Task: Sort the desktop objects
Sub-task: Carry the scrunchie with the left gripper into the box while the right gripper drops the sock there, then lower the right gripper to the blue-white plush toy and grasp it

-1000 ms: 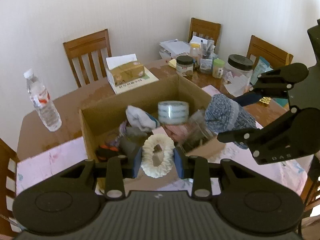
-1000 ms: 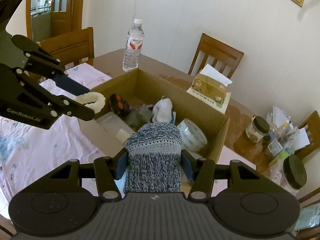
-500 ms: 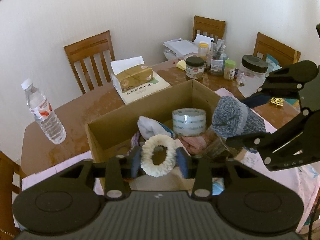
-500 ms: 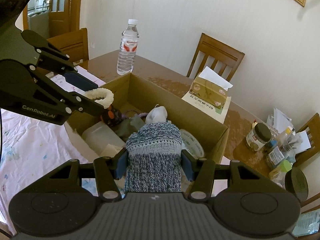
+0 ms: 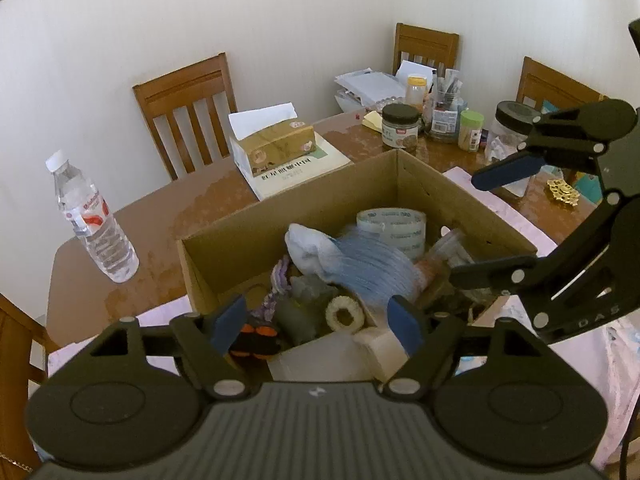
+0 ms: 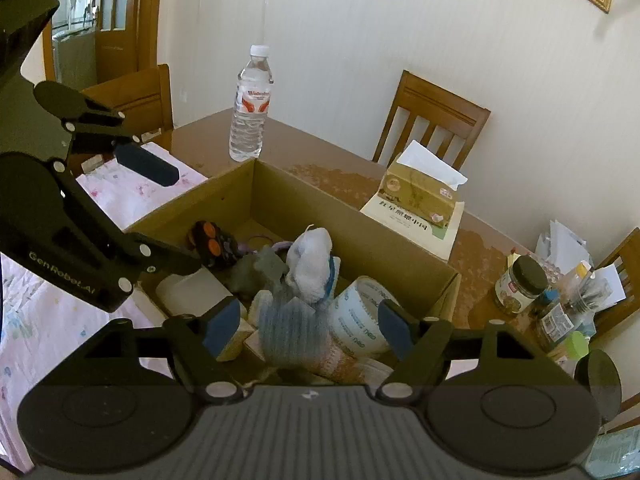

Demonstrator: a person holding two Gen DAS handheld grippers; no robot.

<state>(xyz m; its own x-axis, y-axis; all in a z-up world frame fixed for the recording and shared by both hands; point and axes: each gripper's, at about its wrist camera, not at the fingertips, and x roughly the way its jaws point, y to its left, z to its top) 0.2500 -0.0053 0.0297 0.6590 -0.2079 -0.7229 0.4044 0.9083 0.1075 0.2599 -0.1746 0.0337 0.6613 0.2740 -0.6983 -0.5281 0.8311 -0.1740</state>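
Note:
Both grippers hang over an open cardboard box [image 5: 288, 208] [image 6: 352, 208] that holds several items. My left gripper [image 5: 316, 322] has its jaws opening with nothing pressed between them. A cream ring-shaped scrunchie [image 5: 345, 315] lies loose in the box just below them. My right gripper [image 6: 308, 328] also has its jaws opening. A blue-grey knitted piece [image 6: 288, 328] [image 5: 372, 268] shows blurred, free of the pads, dropping onto the pile. A tape roll [image 5: 392, 228] [image 6: 360, 320], a white cloth [image 6: 312, 264] and a black and orange item [image 6: 210, 240] are in the box too.
A water bottle [image 5: 96, 220] [image 6: 250, 108] stands on the brown table [image 5: 160, 216] left of the box. A tissue box [image 5: 276, 144] [image 6: 420, 192] sits behind on a booklet. Jars [image 5: 400, 126] and papers crowd the far right corner. Wooden chairs [image 5: 188, 112] ring the table; a pink cloth [image 6: 132, 188] covers the near side.
Both grippers have opened. The scrunchie has dropped from the left gripper into the box, and the knitted piece has left the right gripper's pads and is falling in.

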